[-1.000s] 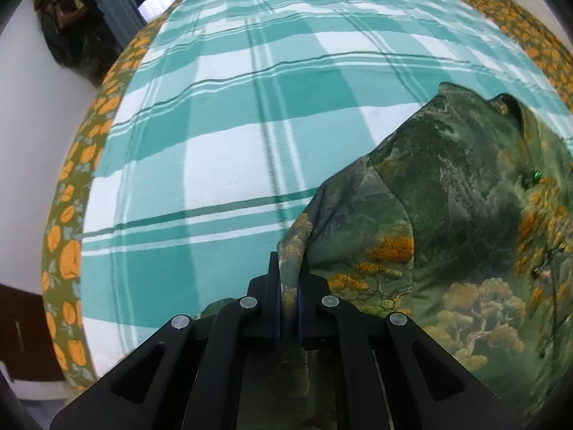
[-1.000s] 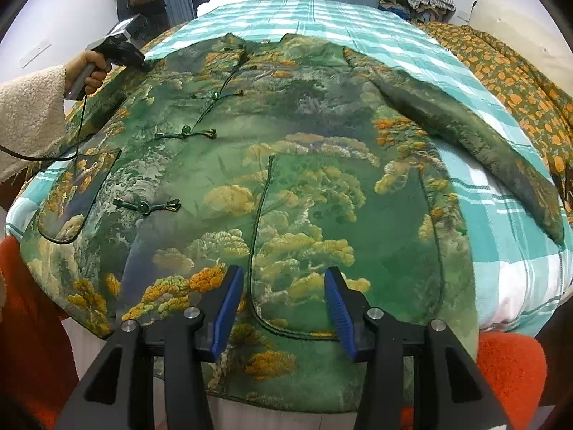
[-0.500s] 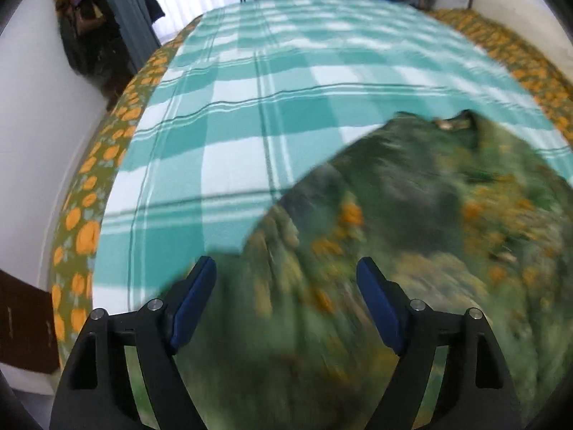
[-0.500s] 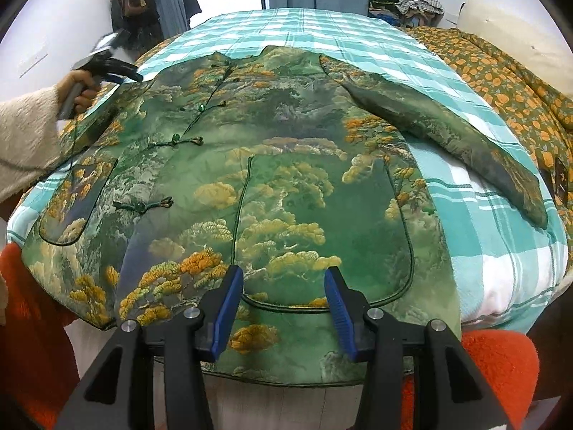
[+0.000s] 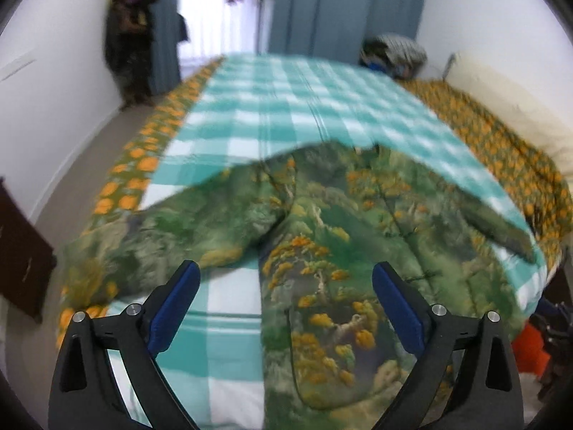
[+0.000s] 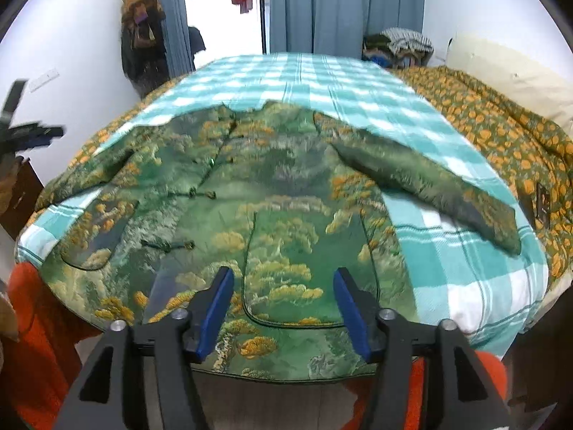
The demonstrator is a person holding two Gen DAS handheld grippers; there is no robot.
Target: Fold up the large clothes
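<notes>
Bedroom with white walls, blue-grey curtains (image 6: 336,7) at the far end, dark clothes hanging at the left wall. Bed spread with a teal-and-white checked sheet (image 6: 465,272), bordered by a green quilt with orange flowers (image 6: 501,136). Laid flat on the sheet, front side up, a large green jacket (image 6: 279,193) printed with trees and orange foliage, knot buttons down its front, hem hanging over the near edge of the bed, one sleeve stretched out to each side. Left gripper (image 5: 286,286) raised above the jacket's left side, jaws just opened very wide, nothing between the blue pads, sleeve lying free below. Right gripper (image 6: 283,294) hovering over the hem near a front pocket, jaws just opened further, partway apart, gripping nothing. Orange fabric (image 6: 39,322) below the bed's near edge.
</notes>
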